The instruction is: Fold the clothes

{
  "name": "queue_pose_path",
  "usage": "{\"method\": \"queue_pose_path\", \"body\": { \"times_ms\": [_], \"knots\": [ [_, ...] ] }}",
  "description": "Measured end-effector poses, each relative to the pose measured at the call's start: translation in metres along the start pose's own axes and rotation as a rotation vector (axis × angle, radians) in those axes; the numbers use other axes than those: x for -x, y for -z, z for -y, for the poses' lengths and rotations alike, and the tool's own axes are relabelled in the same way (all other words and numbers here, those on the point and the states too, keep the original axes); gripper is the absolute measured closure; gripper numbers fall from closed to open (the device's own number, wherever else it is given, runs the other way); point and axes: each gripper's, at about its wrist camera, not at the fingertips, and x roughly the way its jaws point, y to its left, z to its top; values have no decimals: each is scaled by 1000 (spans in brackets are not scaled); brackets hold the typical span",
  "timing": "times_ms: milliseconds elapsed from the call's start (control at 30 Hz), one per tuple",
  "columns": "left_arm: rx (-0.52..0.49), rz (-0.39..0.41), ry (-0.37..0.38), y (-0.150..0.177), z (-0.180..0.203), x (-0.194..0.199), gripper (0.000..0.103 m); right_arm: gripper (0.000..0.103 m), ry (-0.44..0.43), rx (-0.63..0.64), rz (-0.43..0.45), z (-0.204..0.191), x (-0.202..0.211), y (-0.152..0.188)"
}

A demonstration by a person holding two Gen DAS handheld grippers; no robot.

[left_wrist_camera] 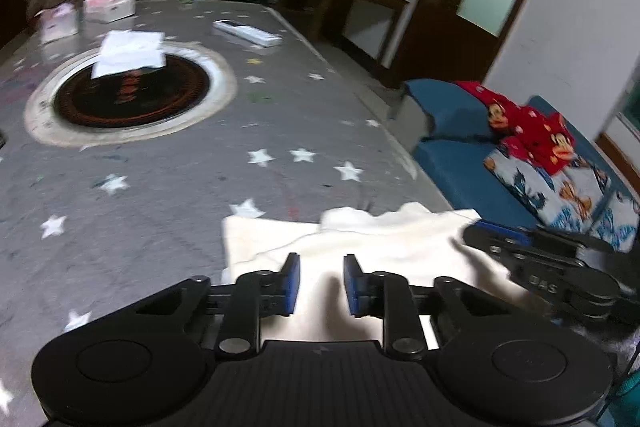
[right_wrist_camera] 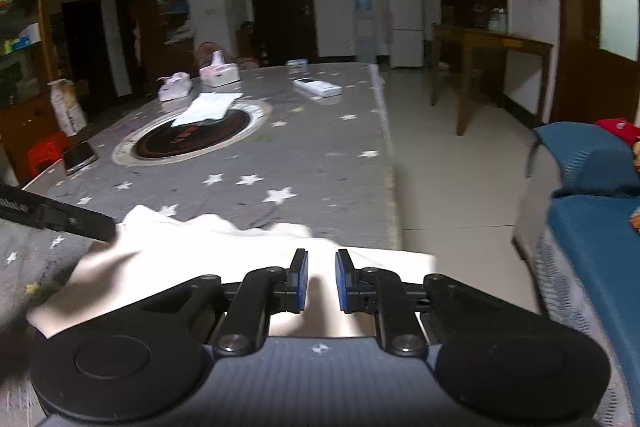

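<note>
- a cream-white soft cloth garment (left_wrist_camera: 360,243) lies rumpled at the near end of the long table, by its right edge, with a bunched, wavy far hem and a flatter near part.
- the left gripper (left_wrist_camera: 321,281), black with blue padded fingertips, hovers low over the garment; its jaws stand apart with only cloth showing below the gap, gripping nothing.
- the right gripper (right_wrist_camera: 321,281) sits over the garment's right part, jaws a little narrower, also holding nothing; in the left view its black body lies at the garment's right corner.
- the table wears a grey felt-like cover with white stars (right_wrist_camera: 320,163).
- further off: a round dark inset with a pale ring (left_wrist_camera: 132,95), white paper sheets (left_wrist_camera: 130,53), a white remote (left_wrist_camera: 246,31).
- a blue cushioned seat (left_wrist_camera: 460,167) stands beside the table.
</note>
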Motion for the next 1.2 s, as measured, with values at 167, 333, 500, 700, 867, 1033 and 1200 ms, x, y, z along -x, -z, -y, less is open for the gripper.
{"method": "queue_pose_path", "body": {
  "times_ms": [167, 333, 500, 700, 867, 1033, 1200],
  "knots": [
    [-40, -22, 7, -7, 5, -25, 84, 89, -10, -2, -15, -3, -12, -1],
    [-31, -47, -6, -9, -1, -47, 84, 89, -21, -5, -30, -7, -24, -1],
    [-38, -35, -1, -11, 0, -47, 84, 89, -27, 0, -33, -10, -28, -3],
    [-49, -27, 1, -5, 2, -37, 80, 84, -48, 21, -6, -19, -4, -1],
    [-102, -9, 36, 12, 15, -15, 80, 83, -56, 49, -5, -30, 23, 13],
    [-145, -14, 77, 36, 29, 4, 80, 82, -57, 66, -1, -44, 46, 31],
    [-201, -3, 82, 56, 40, 13, 80, 80, -27, 94, 10, -55, 62, 48]
  ]
}}
